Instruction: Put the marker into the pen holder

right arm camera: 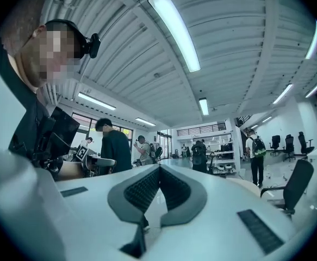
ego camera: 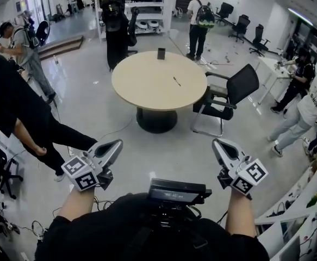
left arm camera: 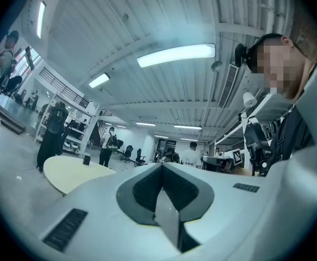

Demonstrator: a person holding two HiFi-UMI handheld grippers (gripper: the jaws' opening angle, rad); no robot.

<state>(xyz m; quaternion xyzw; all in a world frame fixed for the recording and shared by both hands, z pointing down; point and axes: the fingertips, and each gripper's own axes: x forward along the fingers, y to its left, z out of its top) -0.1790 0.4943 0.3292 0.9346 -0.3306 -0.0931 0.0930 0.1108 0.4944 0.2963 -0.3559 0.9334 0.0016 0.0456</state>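
Lettering on a white shirt at three o'clock in the head view is too small for me to read. That view alone shows the marker (ego camera: 176,81), lying on the round table (ego camera: 147,86) toward its three o'clock side. The pen holder (ego camera: 161,54) stands apart from it at the twelve o'clock edge. The left gripper view catches the holder but no marker. The left gripper (ego camera: 115,145) at seven o'clock and the right gripper (ego camera: 218,144) at five both have jaws closed together, holding nothing.
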